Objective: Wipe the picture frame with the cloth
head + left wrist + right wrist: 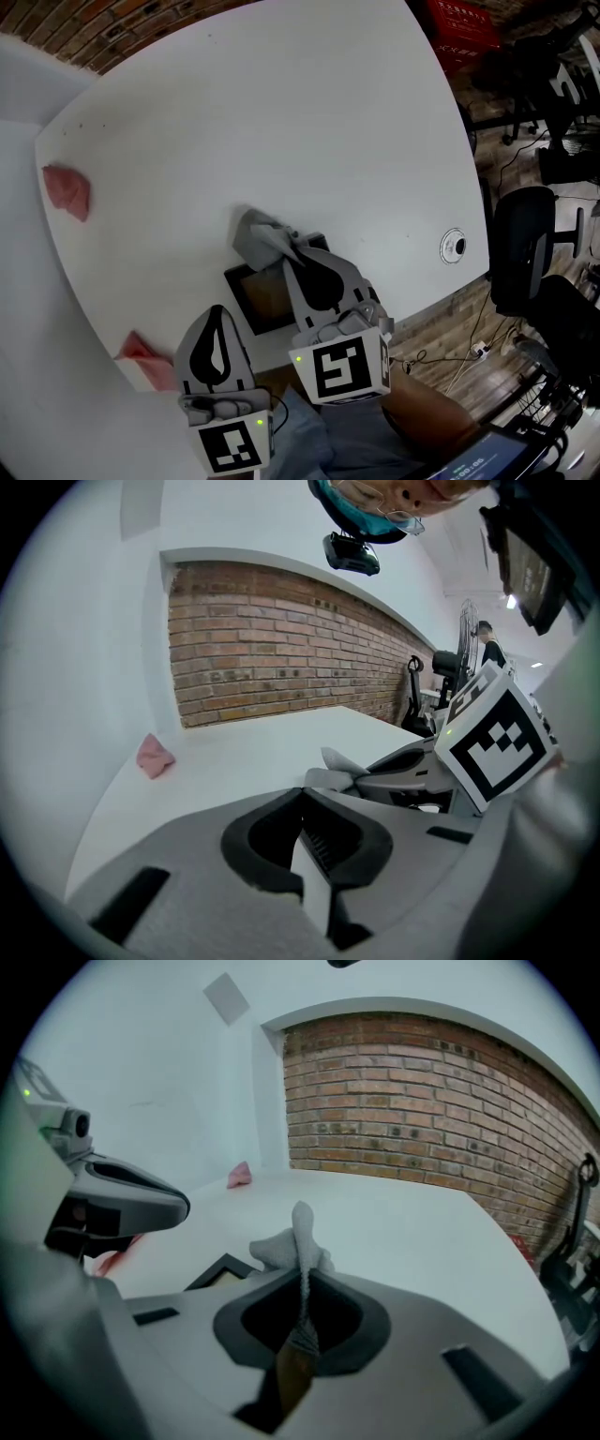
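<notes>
The picture frame (258, 298), a dark border round a brown inside, lies flat near the white table's (281, 112) front edge. My right gripper (291, 258) hovers over its far side, shut on a grey cloth (261, 238) that bunches out past the jaw tips. In the right gripper view the cloth (298, 1237) is pinched between the jaws of the right gripper (302, 1274), and a frame corner (220, 1269) shows at the left. My left gripper (217, 317) is shut with nothing in it, just left of the frame; its tips meet in the left gripper view (300, 799).
Two pink cloths lie on the table, one at the far left (67, 190), one at the front edge (145, 354). A cable grommet (454, 247) is set in the table's right side. Beyond it stand an office chair (525, 248) and a red crate (464, 28).
</notes>
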The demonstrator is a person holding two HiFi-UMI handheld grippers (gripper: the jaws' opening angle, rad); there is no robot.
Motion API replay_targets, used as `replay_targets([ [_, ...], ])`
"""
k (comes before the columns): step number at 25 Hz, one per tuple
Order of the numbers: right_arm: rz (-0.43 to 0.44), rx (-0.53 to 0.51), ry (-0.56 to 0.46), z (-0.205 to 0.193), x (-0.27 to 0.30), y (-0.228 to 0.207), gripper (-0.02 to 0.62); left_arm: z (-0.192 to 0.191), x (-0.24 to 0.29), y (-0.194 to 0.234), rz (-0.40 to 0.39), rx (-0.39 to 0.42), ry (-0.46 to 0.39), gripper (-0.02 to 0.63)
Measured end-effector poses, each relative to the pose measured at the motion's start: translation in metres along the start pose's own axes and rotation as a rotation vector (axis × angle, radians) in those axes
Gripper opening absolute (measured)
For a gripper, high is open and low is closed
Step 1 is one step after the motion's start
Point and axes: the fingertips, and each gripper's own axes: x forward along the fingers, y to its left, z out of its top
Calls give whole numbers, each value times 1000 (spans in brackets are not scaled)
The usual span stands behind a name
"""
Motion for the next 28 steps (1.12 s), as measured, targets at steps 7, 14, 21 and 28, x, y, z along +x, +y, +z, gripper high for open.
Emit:
replay_targets([
  [7, -30, 6, -7, -6, -6, -18, 25, 3, 5, -12, -13, 10, -4, 9],
  [14, -78, 31, -6, -16, -15, -45, 25, 9, 8, -28, -23, 23, -8, 9],
  [21, -140, 46, -83, -7, -39, -79, 25, 35, -5, -43, -5, 49, -74, 9],
  [28, -115, -14, -219, 40, -84, -72, 25, 66, -48, -51, 79, 71, -166, 9],
])
